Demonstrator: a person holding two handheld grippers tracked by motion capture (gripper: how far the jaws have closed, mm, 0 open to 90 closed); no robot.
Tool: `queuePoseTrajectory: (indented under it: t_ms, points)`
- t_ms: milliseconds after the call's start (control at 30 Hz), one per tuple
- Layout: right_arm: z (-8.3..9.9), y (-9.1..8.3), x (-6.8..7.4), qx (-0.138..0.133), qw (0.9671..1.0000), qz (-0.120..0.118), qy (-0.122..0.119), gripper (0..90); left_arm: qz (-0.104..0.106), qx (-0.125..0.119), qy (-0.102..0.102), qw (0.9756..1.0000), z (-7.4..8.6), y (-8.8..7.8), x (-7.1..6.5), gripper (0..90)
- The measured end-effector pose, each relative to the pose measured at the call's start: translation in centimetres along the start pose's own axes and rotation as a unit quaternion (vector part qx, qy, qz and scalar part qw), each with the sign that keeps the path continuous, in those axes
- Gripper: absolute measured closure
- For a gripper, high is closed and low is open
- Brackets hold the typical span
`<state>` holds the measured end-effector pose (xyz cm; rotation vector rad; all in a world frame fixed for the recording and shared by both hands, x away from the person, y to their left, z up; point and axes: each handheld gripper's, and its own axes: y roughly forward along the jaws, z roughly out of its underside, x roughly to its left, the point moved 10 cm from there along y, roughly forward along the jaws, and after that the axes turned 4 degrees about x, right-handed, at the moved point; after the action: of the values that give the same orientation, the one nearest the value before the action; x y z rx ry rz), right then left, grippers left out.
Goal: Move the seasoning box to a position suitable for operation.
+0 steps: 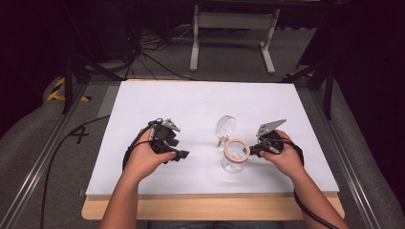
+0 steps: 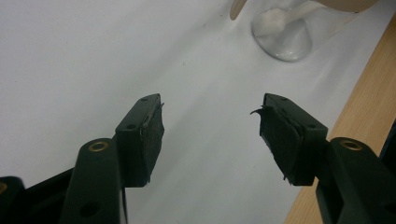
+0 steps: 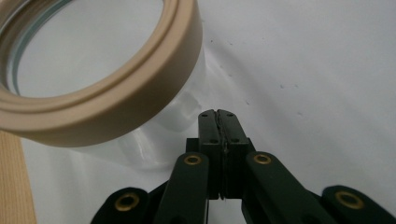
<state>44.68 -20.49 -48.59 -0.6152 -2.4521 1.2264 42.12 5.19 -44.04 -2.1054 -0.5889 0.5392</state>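
Observation:
A clear glass jar (image 1: 234, 159) with a tan rim ring (image 1: 236, 149) stands upright on the white table, its round clear lid (image 1: 225, 127) swung open behind it. My right gripper (image 1: 251, 151) sits just right of the jar, beside the rim; in the right gripper view its jaws are pressed flat together with nothing between them, and the tan rim ring (image 3: 107, 88) looms at upper left. My left gripper (image 1: 183, 155) is to the left of the jar, apart from it, open and empty. In the left gripper view the jar's base (image 2: 282, 35) lies ahead of the fingertips (image 2: 149, 126).
The white tabletop (image 1: 200, 102) rests on a wooden board whose edge (image 1: 215, 207) runs along the near side. Metal rails (image 1: 43, 152) flank the table. A white stand (image 1: 234, 33) and cables lie on the floor beyond.

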Motion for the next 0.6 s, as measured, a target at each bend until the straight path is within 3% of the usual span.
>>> queuePoseTrajectory:
  t_ms: [367, 467, 500, 600]
  points:
    - [0.2, 0.1, 1.5, 0.009, 0.9999, -0.009, -0.009, 90.0, 0.001, -0.004, 0.006, 1.0, -0.7, 0.1, 0.3, 39.9]
    - [0.3, 0.2, 2.1, 0.012, 0.9998, -0.014, -0.013, 90.0, -0.027, -0.007, -0.003, 0.9996, -0.9, 0.1, 1.2, 39.4]
    - [0.3, 0.2, 2.2, 0.013, 0.9997, -0.015, -0.014, 90.0, -0.035, -0.018, -0.008, 0.9992, -1.1, 0.1, 1.4, 39.3]
    - [0.4, 0.2, 2.6, 0.015, 0.9996, -0.018, -0.016, 90.0, -0.034, -0.025, -0.011, 0.9991, -1.2, 0.0, 1.8, 42.6]
